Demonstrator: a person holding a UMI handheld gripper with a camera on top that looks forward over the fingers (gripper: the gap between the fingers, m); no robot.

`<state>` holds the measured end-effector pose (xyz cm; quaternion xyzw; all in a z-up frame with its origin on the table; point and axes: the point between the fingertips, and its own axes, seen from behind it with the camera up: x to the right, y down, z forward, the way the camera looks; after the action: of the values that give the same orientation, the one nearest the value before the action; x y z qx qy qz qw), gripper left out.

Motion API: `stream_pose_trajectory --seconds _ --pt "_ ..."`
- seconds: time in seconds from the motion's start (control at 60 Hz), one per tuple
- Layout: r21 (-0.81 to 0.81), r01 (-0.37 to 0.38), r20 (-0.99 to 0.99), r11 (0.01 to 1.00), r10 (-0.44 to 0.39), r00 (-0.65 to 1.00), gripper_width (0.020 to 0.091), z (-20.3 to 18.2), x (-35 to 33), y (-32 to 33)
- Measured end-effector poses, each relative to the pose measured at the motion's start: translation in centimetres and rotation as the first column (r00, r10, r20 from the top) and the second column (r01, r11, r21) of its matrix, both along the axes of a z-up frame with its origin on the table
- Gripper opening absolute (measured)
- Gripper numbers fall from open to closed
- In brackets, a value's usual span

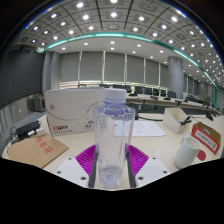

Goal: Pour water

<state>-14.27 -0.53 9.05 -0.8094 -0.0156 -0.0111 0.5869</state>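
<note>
One clear bottle (pixel 113 135), white cap, upright between gripper (pixel 112 166) fingers, pink pads pressed on both sides: grasped. White cup (pixel 187 152) right on table (pixel 150 150); cardboard box (pixel 72 112) far left.

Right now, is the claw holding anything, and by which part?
Yes: the claw grips the water bottle by its lower body, both pads pressed against its sides.
</note>
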Motion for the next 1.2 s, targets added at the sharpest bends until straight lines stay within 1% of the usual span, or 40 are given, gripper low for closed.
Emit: stream_pose_trajectory --seconds 0.033,0.15,0.217,0.3,0.367,0.45,0.517,0.617,0.667,0.733,0.8,0.867,1.0,1.117,1.183,1.2 --pt "0.000 -0.003 -0.005 1.000 0.003 1.000 0.0421 0.0 -0.1 0.0" --pt "-0.008 -0.002 -0.025 1.000 0.002 1.000 0.0327 0.1 -0.3 -0.3" --pt "-0.011 -0.014 -0.047 1.000 0.013 0.999 0.0329 0.6 -0.1 -0.5" --pt "-0.004 -0.028 -0.103 1.000 0.027 0.994 0.0328 2.3 -0.6 -0.7" --pt "0.013 -0.040 -0.217 0.999 0.041 0.975 0.0330 4.3 -0.6 -0.7" --pt "0.028 -0.043 -0.418 0.999 0.051 0.907 0.0329 7.3 -0.3 -0.6" --pt "0.034 -0.035 -0.594 0.999 0.049 0.803 0.0328 9.8 0.3 -0.4" --pt "0.035 -0.015 -0.822 0.999 0.037 0.569 0.0328 12.3 2.8 0.1" --pt "0.022 0.002 -0.902 1.000 0.019 0.431 0.0327 13.2 4.1 0.3" --pt "0.000 0.026 -0.968 1.000 -0.006 0.250 0.0327 13.3 6.3 1.1" --pt "-0.024 0.045 -0.996 0.999 -0.027 0.088 0.0326 13.3 8.5 0.9" --pt "-0.050 0.056 -0.997 0.997 -0.046 -0.065 0.0328 12.4 10.2 1.4" --pt "-0.099 0.055 -0.932 0.994 -0.073 -0.356 0.0326 10.8 12.9 1.9" --pt "-0.131 0.048 -0.868 0.990 -0.091 -0.487 0.0326 9.6 14.4 2.1" --pt "-0.151 0.041 -0.858 0.988 -0.110 -0.502 0.0328 8.6 14.6 2.1" --pt "-0.153 0.037 -0.858 0.988 -0.114 -0.501 0.0326 8.9 14.7 1.5"
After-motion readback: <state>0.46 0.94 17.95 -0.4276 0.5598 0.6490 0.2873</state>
